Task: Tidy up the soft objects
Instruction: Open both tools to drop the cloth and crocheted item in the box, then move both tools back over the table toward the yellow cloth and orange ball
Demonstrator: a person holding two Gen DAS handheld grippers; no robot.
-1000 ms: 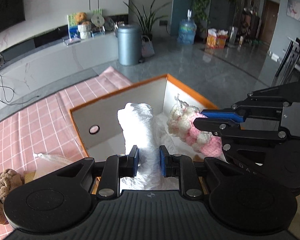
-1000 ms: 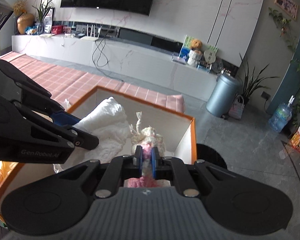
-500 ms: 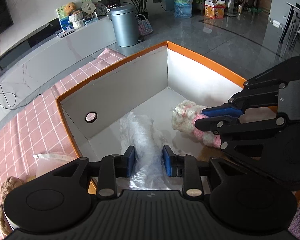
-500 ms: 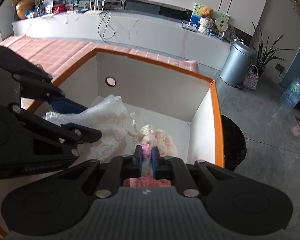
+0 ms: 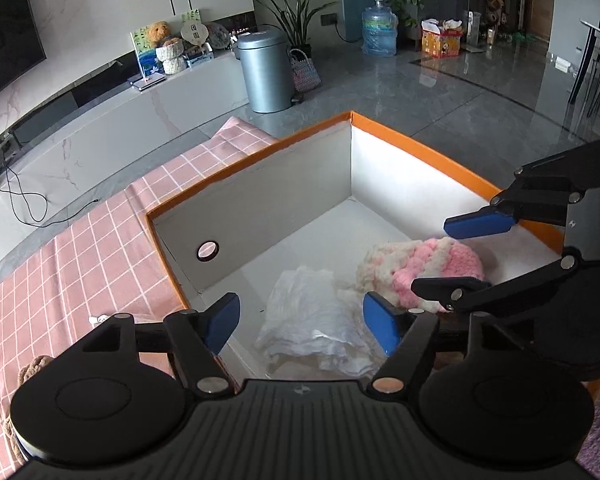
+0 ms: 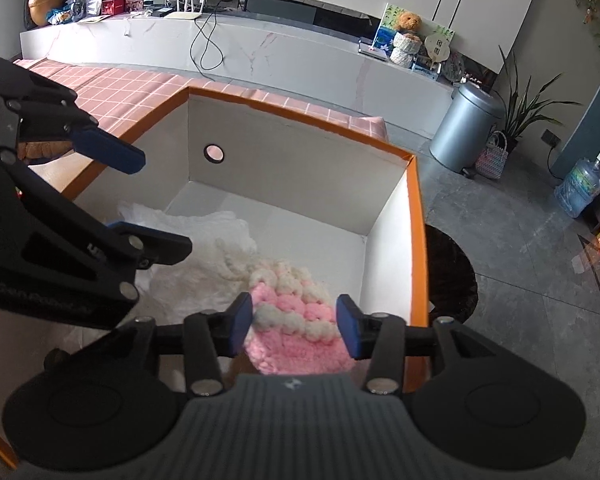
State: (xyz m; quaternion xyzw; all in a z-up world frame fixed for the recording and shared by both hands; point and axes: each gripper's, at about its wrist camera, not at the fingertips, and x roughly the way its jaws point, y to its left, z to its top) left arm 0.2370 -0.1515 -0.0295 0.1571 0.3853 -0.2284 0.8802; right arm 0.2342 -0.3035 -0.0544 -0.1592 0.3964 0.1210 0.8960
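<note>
Inside the orange-rimmed white cardboard box on the pink checked worktop: crumpled white plastic bag beside pink-and-cream knitted yarn piece, both seemingly just dropped. Left gripper and right gripper above them, fingers just spread open, gripping nothing.

Your left handheld gripper is a matte black plastic tool with a ribbed grey-black body bearing a small round emblem at its front edge, two broad rounded lobes with circular recesses, and angular link arms pinned by silver screws. Its fingers end in blue rectangular pads. Your right handheld gripper is built the same: black links, silver screw heads, blue pads, faint embossed lettering along the housing.
</note>
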